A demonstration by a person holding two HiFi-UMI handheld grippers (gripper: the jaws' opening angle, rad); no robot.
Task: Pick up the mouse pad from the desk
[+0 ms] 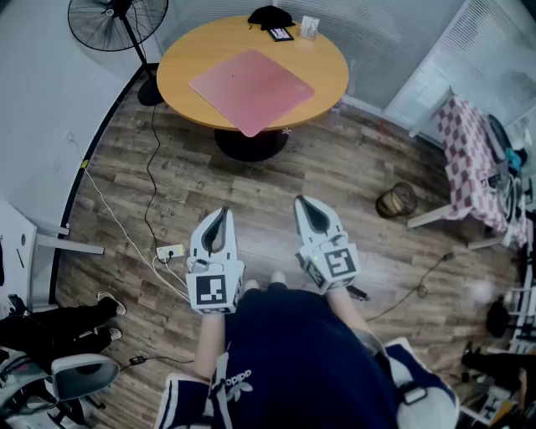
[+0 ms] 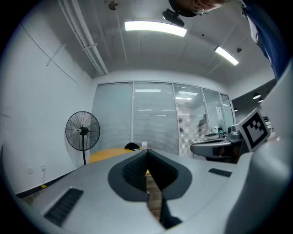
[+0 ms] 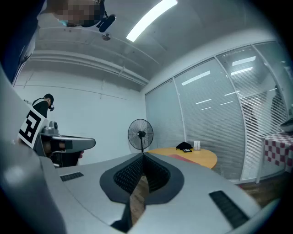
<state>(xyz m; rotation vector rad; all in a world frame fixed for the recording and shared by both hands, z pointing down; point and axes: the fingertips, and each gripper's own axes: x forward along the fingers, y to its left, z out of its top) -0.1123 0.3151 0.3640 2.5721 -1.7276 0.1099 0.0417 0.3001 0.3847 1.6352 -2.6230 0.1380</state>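
A pink mouse pad [image 1: 251, 86] lies flat on the round orange table [image 1: 327, 59] at the top of the head view, one corner overhanging the near rim. Both grippers are held low in front of the person, far short of the table, over the wooden floor. My left gripper [image 1: 222, 211] is shut with nothing in it, its tips meeting [image 2: 146, 153]. My right gripper [image 1: 303, 201] is likewise shut and empty [image 3: 143, 155]. The right gripper view shows the table [image 3: 201, 157] in the distance with a sliver of the pad [image 3: 176, 156] on it.
A black object [image 1: 270, 15], a small dark device [image 1: 281, 34] and a white holder [image 1: 309, 27] sit at the table's far edge. A standing fan [image 1: 117, 21] is at its left. Cables and a power strip [image 1: 170, 250] cross the floor. A basket [image 1: 396, 201] and checked cloth [image 1: 469, 159] are right.
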